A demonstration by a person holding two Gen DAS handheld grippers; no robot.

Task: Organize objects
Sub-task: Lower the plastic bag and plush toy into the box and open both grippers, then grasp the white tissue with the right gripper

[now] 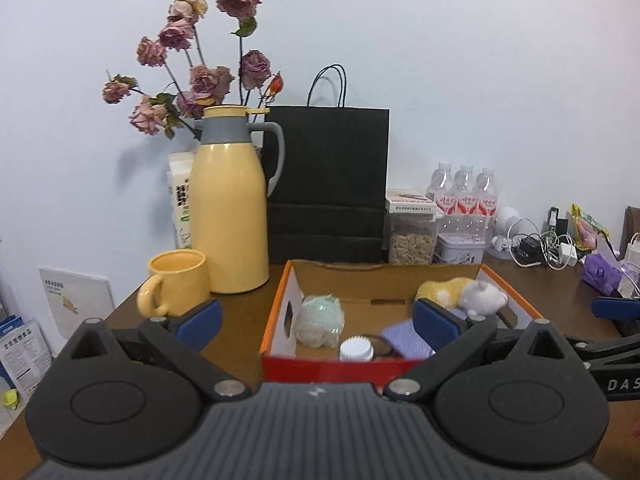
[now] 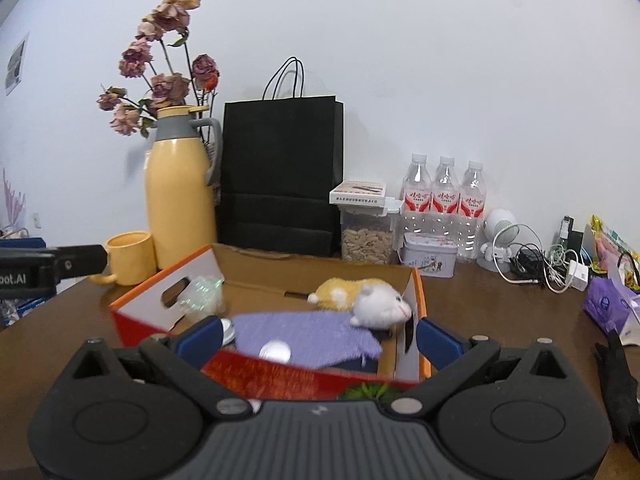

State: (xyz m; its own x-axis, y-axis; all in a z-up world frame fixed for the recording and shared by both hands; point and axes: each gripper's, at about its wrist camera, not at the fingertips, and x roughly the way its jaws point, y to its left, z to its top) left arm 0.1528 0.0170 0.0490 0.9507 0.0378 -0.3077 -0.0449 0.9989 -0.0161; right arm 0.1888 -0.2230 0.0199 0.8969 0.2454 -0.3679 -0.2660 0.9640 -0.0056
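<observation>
Both claws, the left claw (image 1: 318, 320) and the right claw (image 2: 320, 338), hang wide and empty before the box (image 2: 418, 280) on the bench (image 2: 500, 312), where toy (image 2: 376, 300) and cloth (image 2: 304, 334) already lie, so I would reach in slowly, clearing the near wall.

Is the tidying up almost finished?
Partly. The plush toy, purple cloth and shiny ball already lie in the cardboard box. Both the left gripper and right gripper are open and empty. The yellow mug remains outside.
</observation>
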